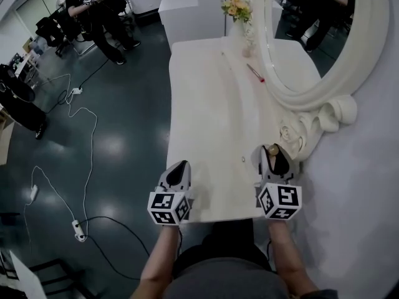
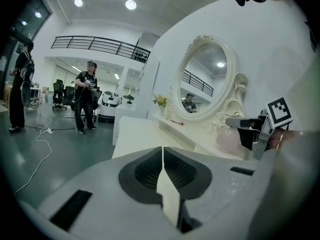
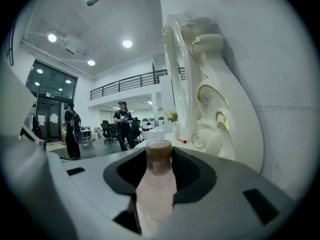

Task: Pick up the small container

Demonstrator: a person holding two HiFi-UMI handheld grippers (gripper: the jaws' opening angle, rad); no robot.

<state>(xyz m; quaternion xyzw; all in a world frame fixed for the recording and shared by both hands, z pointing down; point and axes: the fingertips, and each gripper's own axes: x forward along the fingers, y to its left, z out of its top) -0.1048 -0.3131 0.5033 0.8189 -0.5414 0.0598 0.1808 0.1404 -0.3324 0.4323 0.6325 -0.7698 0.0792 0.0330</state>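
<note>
The small container (image 1: pixel 274 149) is a pale pink bottle with a brown cap. It stands at the near right of the white dressing table (image 1: pixel 206 117), close to the mirror's carved base. My right gripper (image 1: pixel 273 155) is shut on it. In the right gripper view the bottle (image 3: pixel 152 199) fills the gap between the two dark pads (image 3: pixel 196 176), and its cap rises above them. My left gripper (image 1: pixel 180 166) hovers at the table's near left edge. Its jaws (image 2: pixel 162 156) are shut with nothing between them. The left gripper view shows the pink bottle (image 2: pixel 227 139) at the right.
An oval mirror in an ornate white frame (image 1: pixel 324 86) runs along the table's right side. A red pen-like thing (image 1: pixel 255 73) and a vase of flowers (image 1: pixel 239 10) lie farther back. Cables (image 1: pixel 81 114) trail over the dark floor at left, where a person (image 1: pixel 93 5) stands.
</note>
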